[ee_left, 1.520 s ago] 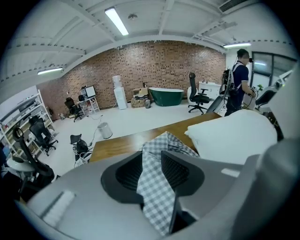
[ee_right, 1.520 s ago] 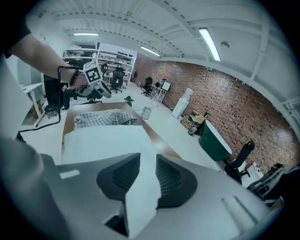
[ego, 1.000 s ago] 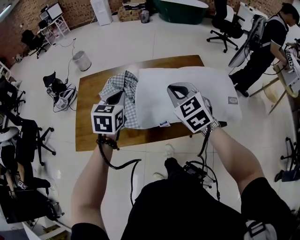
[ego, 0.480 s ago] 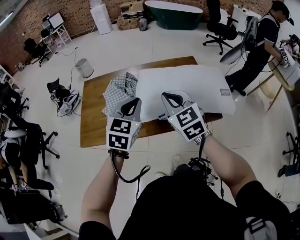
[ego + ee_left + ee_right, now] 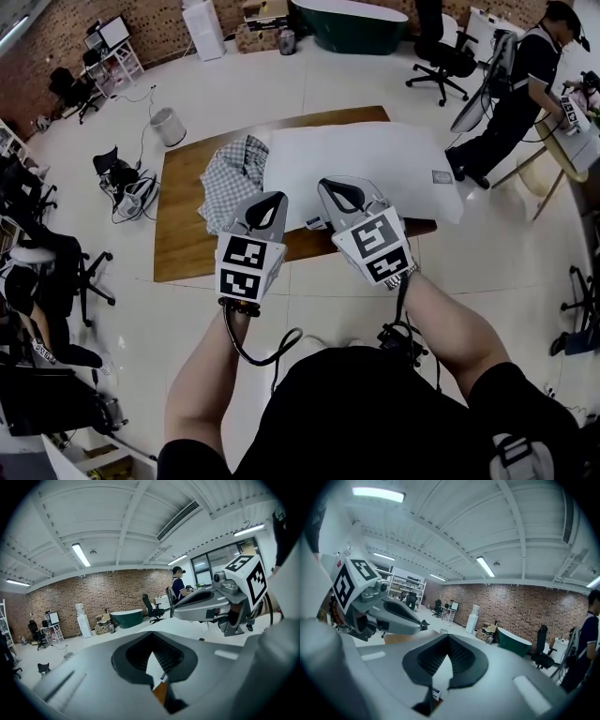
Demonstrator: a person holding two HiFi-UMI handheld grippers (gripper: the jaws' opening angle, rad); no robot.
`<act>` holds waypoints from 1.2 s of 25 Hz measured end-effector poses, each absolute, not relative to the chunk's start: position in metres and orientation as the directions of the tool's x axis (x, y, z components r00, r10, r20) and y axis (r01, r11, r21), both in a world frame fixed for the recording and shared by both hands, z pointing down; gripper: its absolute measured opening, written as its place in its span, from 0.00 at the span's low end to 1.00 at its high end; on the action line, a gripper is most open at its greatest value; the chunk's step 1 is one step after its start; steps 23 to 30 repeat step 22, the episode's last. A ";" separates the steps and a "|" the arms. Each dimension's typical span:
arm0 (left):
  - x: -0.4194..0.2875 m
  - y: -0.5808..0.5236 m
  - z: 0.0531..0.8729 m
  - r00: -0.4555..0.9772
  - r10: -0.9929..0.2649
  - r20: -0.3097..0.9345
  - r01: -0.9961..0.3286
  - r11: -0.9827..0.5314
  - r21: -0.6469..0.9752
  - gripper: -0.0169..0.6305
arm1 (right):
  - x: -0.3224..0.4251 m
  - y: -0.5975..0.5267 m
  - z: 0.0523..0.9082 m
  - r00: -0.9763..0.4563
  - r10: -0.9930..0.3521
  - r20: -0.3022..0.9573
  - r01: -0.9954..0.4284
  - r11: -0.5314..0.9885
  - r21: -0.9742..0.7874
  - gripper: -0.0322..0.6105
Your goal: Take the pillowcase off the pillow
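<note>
Since the checked pillowcase (image 5: 234,178) lies crumpled on the wooden table (image 5: 183,248) at the left end of the bare white pillow (image 5: 366,164), the job looks done, which likely explains why the left tongs (image 5: 270,202) and right tongs (image 5: 339,187) hover clenched and empty near the table's front edge

Lab-like open workspace: brick wall (image 5: 93,592), office chairs (image 5: 439,49), monitor desk (image 5: 111,45).
</note>
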State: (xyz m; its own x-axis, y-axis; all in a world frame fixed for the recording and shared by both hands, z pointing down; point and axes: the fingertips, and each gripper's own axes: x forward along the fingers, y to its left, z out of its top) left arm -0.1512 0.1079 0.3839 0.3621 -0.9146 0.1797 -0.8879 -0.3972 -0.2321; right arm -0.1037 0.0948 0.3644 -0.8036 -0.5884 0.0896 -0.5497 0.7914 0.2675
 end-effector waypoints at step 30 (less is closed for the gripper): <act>-0.048 0.164 0.372 0.283 -0.952 0.115 -0.902 -0.305 -0.304 0.03 | -0.014 0.160 0.360 -0.841 -0.541 0.001 -0.523 0.813 0.256 0.05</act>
